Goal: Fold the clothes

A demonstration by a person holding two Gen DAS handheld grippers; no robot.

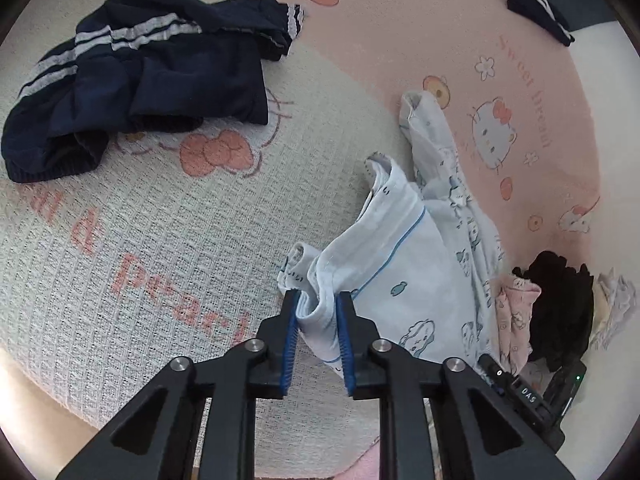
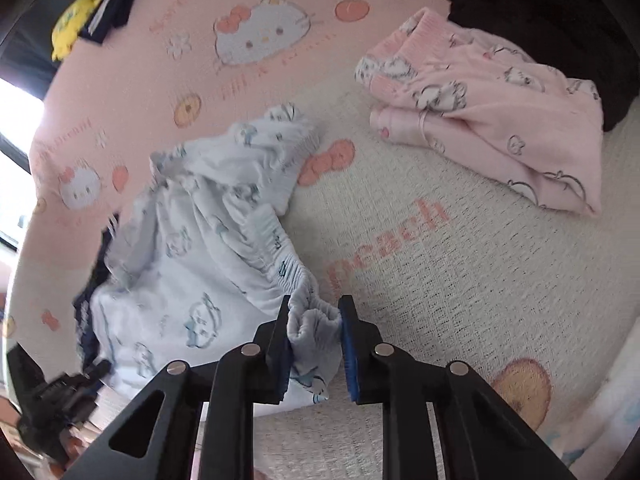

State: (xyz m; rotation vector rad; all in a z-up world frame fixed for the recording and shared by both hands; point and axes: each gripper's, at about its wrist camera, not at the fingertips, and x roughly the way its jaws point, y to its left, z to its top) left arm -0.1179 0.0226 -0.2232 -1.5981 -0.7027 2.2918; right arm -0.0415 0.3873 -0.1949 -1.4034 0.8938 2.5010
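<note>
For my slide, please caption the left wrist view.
Left gripper clamps the light blue printed garment on a Hello Kitty blanket.

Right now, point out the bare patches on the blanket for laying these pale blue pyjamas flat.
Bare blanket lies between the navy pants and the pale blue pyjamas. A smaller patch sits below the pink garment. Crowded: the black garment beside the pink one.

My left wrist camera looks steeply down, close over the cream and pink cartoon-print bed blanket [image 1: 168, 220]. My right wrist camera faces likewise. Both share the pale blue printed cotton garment [image 1: 400, 272] [image 2: 180, 280] and folded pink garment [image 1: 514, 320] [image 2: 500, 128].
</note>
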